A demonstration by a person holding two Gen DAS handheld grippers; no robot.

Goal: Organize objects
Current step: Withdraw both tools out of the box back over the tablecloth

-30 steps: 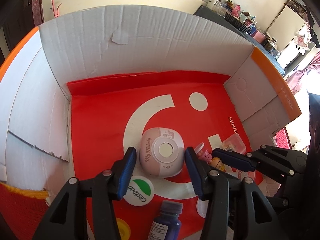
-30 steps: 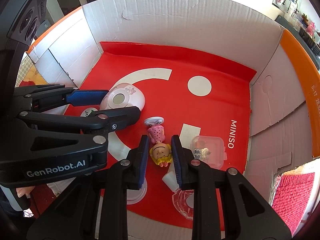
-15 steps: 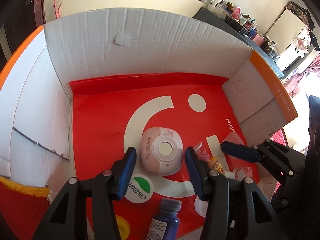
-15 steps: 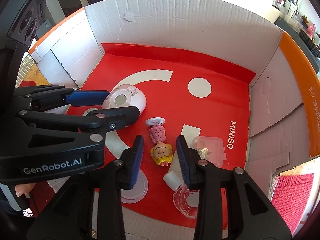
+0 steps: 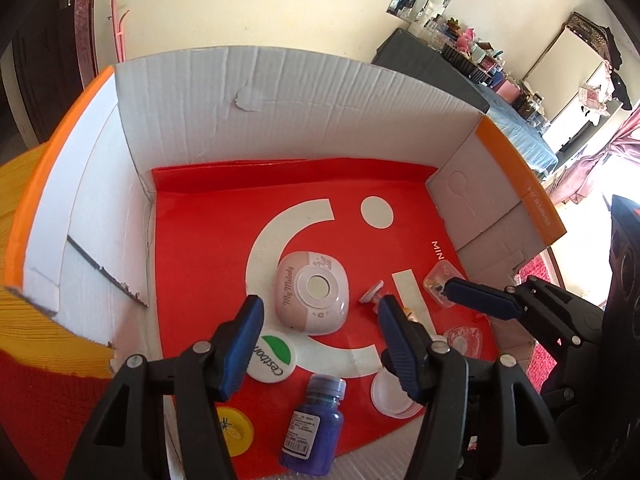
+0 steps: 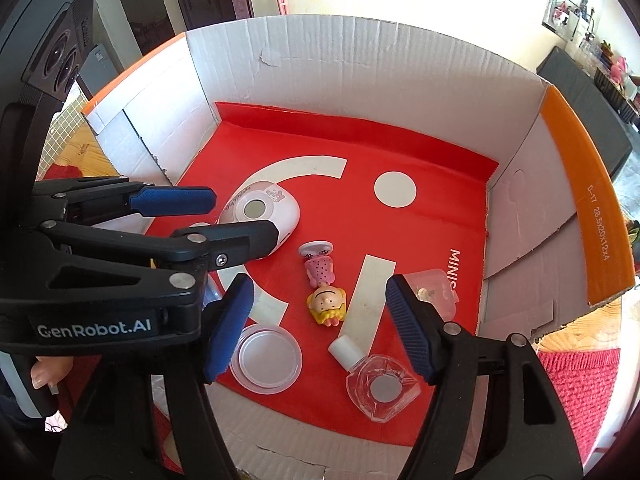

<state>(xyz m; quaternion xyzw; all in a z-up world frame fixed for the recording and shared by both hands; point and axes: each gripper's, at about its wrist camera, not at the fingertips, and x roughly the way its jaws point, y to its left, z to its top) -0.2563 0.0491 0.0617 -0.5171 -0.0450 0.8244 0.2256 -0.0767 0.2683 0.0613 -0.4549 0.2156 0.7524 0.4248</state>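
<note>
A cardboard box (image 5: pixel 304 104) with a red floor holds small objects. A pink My Melody case (image 5: pixel 312 298) lies in the middle, just ahead of my open, empty left gripper (image 5: pixel 318 346). A small doll figure (image 6: pixel 325 288) lies on the floor between and ahead of the wide-open, empty fingers of my right gripper (image 6: pixel 320 320). The case also shows in the right wrist view (image 6: pixel 262 212). The right gripper's finger (image 5: pixel 480 300) reaches in from the right in the left wrist view.
A blue bottle (image 5: pixel 314 424), a white and green lid (image 5: pixel 272 358), a yellow lid (image 5: pixel 236 432), a clear round lid (image 6: pixel 266 358), a clear glass bottle (image 6: pixel 378 384) and a small clear plastic box (image 6: pixel 434 290) lie on the box floor (image 6: pixel 424 236). The box walls (image 6: pixel 360 68) stand around.
My right gripper opened from around the doll and pulled back, leaving the doll on the box floor. My left gripper drew back and up from the pink case.
</note>
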